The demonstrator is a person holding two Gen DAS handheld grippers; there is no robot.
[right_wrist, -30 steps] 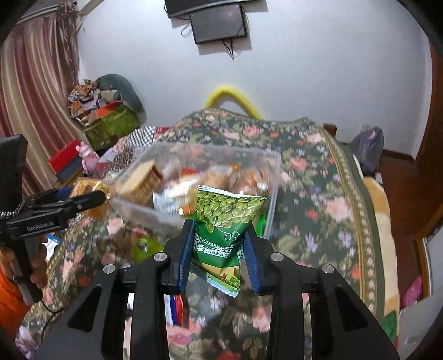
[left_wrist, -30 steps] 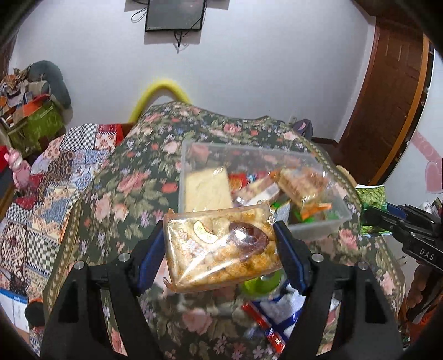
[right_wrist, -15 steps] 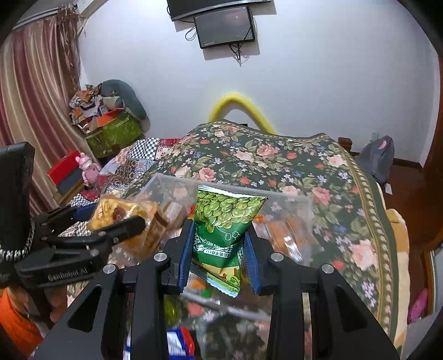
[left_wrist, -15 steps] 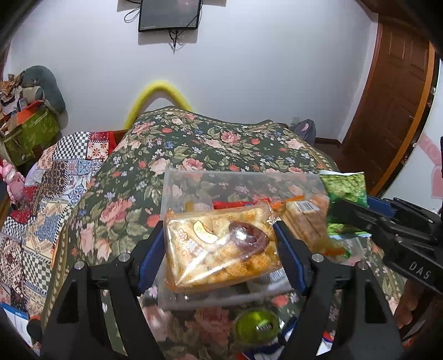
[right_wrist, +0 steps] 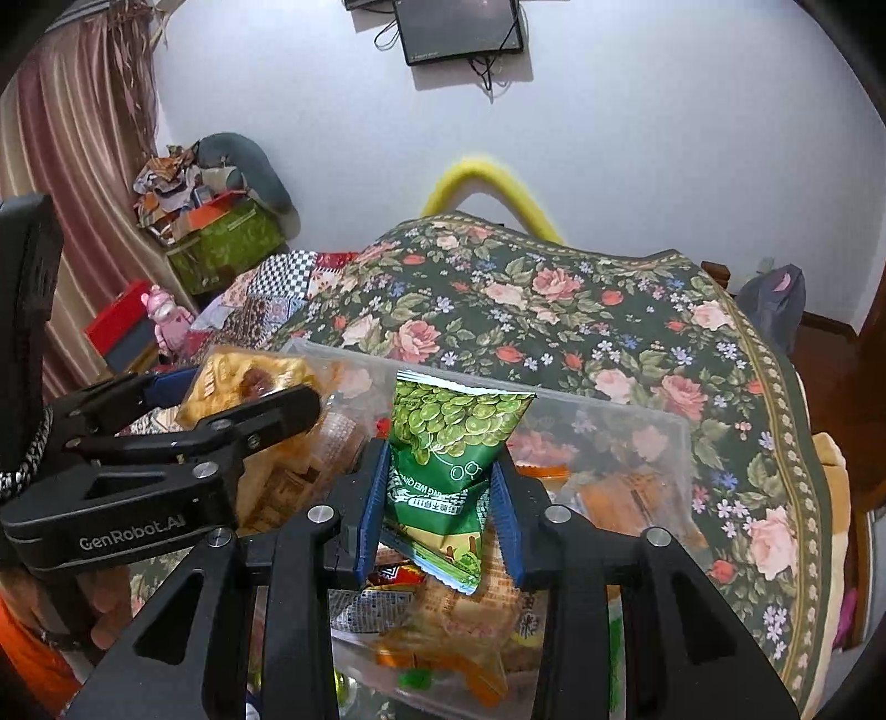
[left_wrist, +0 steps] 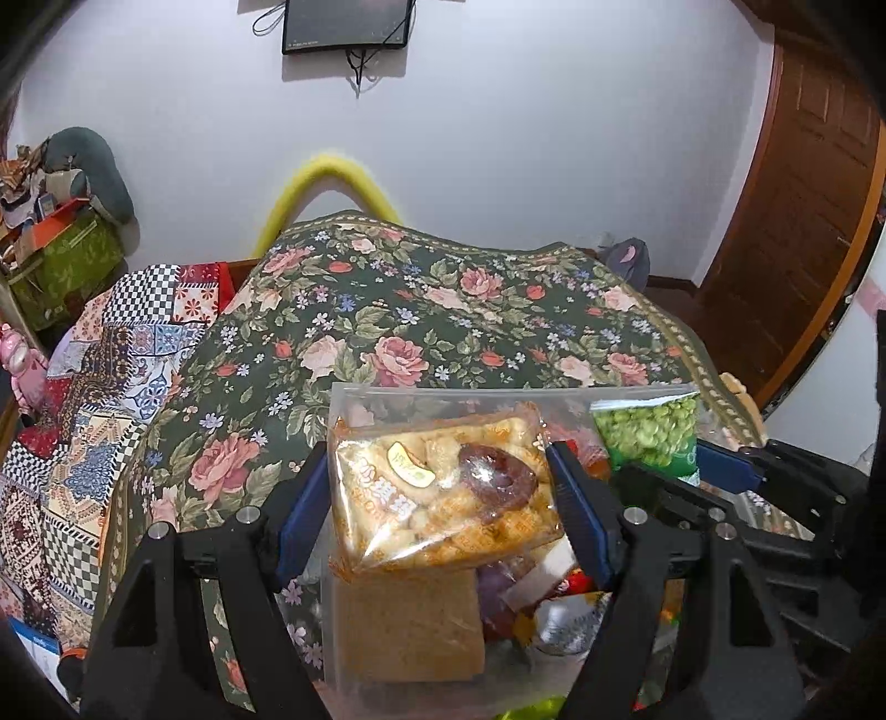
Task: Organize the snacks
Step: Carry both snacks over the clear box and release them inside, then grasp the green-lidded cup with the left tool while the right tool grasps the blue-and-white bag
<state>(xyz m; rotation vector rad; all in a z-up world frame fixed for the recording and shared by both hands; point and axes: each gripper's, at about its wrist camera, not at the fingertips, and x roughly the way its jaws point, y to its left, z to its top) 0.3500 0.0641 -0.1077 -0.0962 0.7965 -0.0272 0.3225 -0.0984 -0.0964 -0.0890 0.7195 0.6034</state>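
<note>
Left gripper (left_wrist: 443,493): jaws set wide, both blue pads pressed against the short ends of a clear cake pack (left_wrist: 443,490). The pack is held flat between the pads, printed face up, and hangs above the near left part of the bin (left_wrist: 421,394).

Right gripper (right_wrist: 440,501): jaws narrow, clamped on the lower half of a green pea bag (right_wrist: 454,437). The bag stands upright between the pads, its sealed top edge above them and its bottom corner hanging below. It sits over the middle of the bin (right_wrist: 653,437).

Bin: a clear plastic container resting on a floral cloth (left_wrist: 421,310). It holds mixed snacks, among them a brown cake block (left_wrist: 407,628) directly under the cake pack and several orange and red wrappers.

Relative position: in the left wrist view the pea bag (left_wrist: 648,432) appears just beside the cake pack, to its right, both above the bin. In the right wrist view the left gripper (right_wrist: 249,404) with the cake pack (right_wrist: 249,382) lies to the left of the pea bag, near it but apart.

Background: a wall screen (left_wrist: 346,25), a yellow hoop (left_wrist: 326,188) and a wooden door (left_wrist: 803,221).
</note>
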